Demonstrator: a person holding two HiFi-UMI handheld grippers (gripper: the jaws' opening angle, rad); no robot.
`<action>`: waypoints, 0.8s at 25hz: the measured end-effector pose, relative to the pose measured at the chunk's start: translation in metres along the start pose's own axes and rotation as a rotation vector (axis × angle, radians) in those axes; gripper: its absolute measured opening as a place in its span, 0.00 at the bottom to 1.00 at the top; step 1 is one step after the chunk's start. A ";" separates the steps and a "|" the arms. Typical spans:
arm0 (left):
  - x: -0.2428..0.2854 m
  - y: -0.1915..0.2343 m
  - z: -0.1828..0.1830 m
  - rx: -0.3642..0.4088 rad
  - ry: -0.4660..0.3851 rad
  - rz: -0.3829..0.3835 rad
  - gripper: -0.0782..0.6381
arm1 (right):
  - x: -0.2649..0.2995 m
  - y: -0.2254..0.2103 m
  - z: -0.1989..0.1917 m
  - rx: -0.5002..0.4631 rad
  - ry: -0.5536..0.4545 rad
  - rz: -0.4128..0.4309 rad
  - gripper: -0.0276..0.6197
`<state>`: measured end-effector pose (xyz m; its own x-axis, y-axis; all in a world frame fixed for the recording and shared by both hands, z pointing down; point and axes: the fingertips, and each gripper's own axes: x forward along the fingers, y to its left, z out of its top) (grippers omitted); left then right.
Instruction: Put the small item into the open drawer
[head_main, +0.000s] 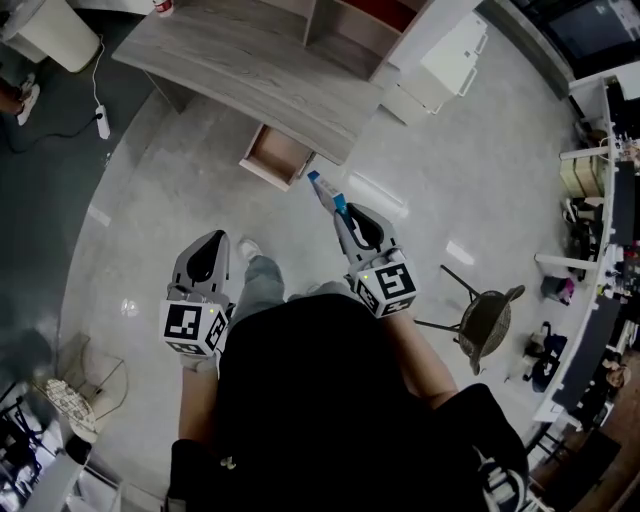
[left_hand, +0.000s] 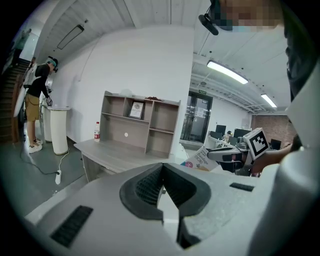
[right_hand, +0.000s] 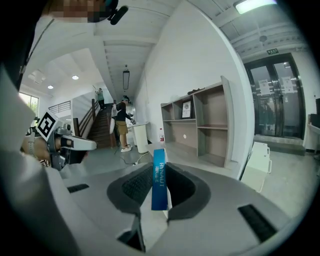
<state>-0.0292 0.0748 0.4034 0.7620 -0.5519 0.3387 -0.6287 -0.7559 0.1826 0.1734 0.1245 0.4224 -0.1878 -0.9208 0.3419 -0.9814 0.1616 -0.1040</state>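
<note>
Your right gripper (head_main: 347, 215) is clamped on the thin blue-and-white cardboard box (head_main: 326, 190), well short of the open wooden drawer (head_main: 280, 155); your left gripper (head_main: 210, 245) is closed, empty; the edge-on pinch looks slight, so a jolt could twist the box loose.

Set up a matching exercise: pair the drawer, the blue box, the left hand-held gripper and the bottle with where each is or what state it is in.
Things:
1. drawer
2. blue box
3. left hand-held gripper
4. bottle

Places or states:
a. stands on the desk top
b. pulled open below the desk edge
c. clamped between the jaws of the right hand-held gripper
d. nothing between its jaws

Pairs: 1-b, 2-c, 3-d, 4-a
</note>
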 end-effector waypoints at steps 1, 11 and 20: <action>0.003 0.010 0.002 0.001 0.004 -0.007 0.11 | 0.011 0.002 0.000 0.002 0.010 -0.007 0.18; 0.022 0.097 0.012 -0.005 0.040 -0.047 0.11 | 0.100 0.017 -0.006 0.018 0.105 -0.059 0.18; 0.020 0.117 0.008 -0.047 0.063 -0.019 0.11 | 0.143 0.023 -0.030 0.017 0.195 -0.038 0.18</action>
<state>-0.0861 -0.0280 0.4241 0.7634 -0.5132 0.3923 -0.6221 -0.7476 0.2325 0.1230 0.0072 0.4971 -0.1562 -0.8395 0.5204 -0.9874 0.1201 -0.1027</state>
